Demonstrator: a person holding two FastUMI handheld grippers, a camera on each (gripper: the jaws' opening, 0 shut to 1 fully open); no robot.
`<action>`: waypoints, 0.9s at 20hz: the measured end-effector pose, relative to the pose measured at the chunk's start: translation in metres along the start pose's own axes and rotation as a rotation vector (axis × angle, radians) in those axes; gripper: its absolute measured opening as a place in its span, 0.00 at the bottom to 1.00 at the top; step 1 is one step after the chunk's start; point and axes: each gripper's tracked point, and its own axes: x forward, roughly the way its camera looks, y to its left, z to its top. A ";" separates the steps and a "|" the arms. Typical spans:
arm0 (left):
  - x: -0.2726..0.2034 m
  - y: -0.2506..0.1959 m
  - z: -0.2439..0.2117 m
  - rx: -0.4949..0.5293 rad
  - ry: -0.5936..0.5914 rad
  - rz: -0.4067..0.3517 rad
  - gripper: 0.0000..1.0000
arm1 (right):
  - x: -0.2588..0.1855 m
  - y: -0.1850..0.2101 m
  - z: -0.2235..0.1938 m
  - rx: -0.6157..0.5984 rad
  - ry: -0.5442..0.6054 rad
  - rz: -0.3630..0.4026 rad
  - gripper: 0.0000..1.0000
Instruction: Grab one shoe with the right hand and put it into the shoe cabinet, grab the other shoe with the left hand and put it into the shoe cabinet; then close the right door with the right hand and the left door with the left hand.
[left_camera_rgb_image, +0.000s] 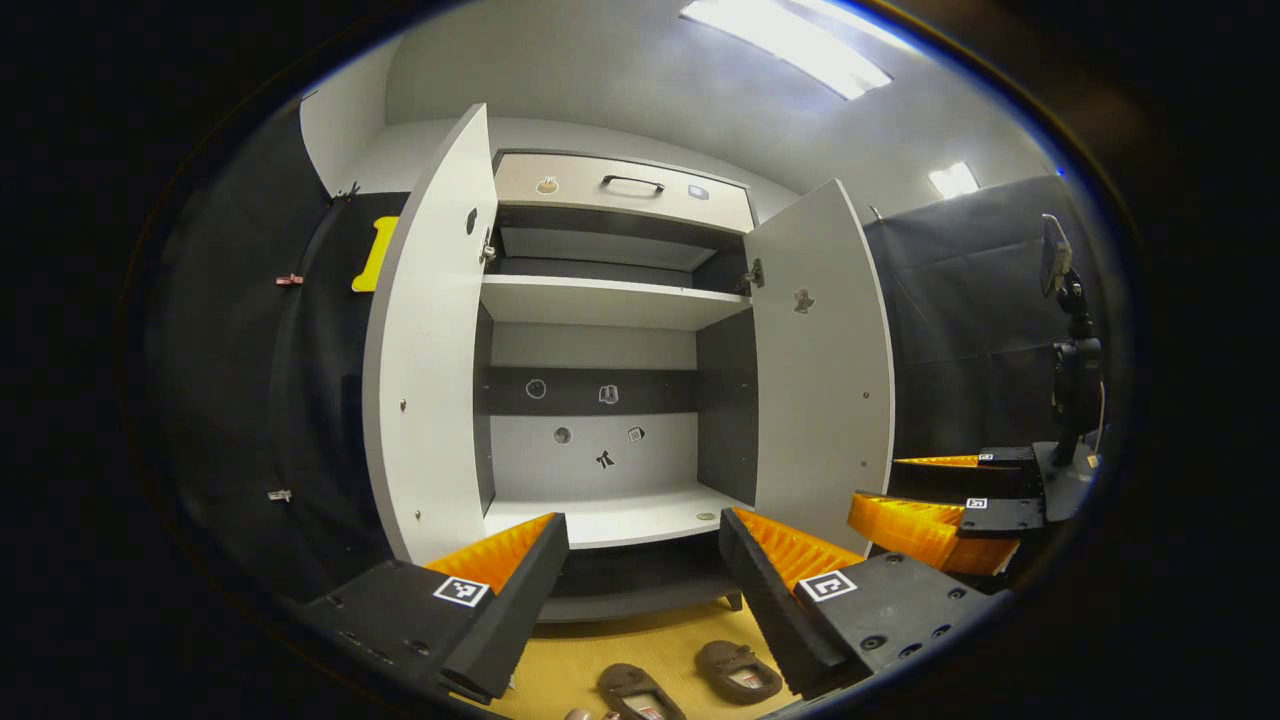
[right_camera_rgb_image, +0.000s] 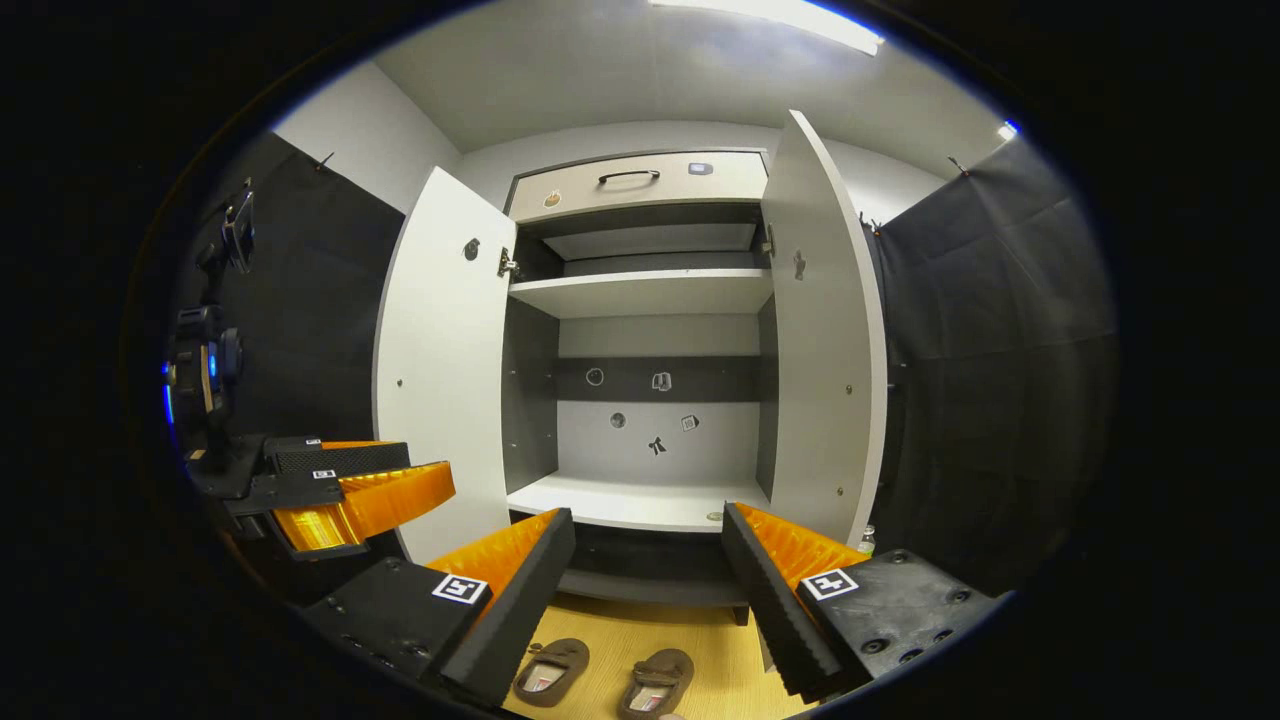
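Note:
Two brown shoes lie side by side on the wooden floor in front of the shoe cabinet: left shoe (left_camera_rgb_image: 638, 692) and right shoe (left_camera_rgb_image: 738, 670) in the left gripper view, again as left shoe (right_camera_rgb_image: 551, 671) and right shoe (right_camera_rgb_image: 658, 683) in the right gripper view. The cabinet (left_camera_rgb_image: 610, 300) stands with its left door (left_camera_rgb_image: 430, 350) and right door (left_camera_rgb_image: 822, 360) swung wide. My left gripper (left_camera_rgb_image: 640, 590) hangs open above the shoes, holding nothing. My right gripper (right_camera_rgb_image: 645, 590) is open too, also above the shoes. Each gripper appears at the other view's edge: right gripper (left_camera_rgb_image: 950, 510), left gripper (right_camera_rgb_image: 340, 490).
Inside the cabinet sit a lower shelf (right_camera_rgb_image: 640, 500) and an upper shelf (right_camera_rgb_image: 645, 292), both bare, with a drawer (right_camera_rgb_image: 640, 180) on top. Black cloth walls flank the cabinet. A camera stand (left_camera_rgb_image: 1072, 370) rises at the right of the left gripper view.

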 end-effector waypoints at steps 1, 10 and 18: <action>0.001 0.000 0.001 -0.001 0.001 -0.001 0.96 | 0.001 0.001 -0.001 0.000 0.003 0.001 0.98; 0.016 0.017 0.005 -0.012 -0.037 -0.004 0.96 | 0.017 0.010 -0.068 0.061 0.129 -0.012 0.98; 0.045 0.040 -0.025 -0.029 -0.034 -0.007 0.96 | 0.020 0.023 -0.199 0.139 0.322 -0.003 0.99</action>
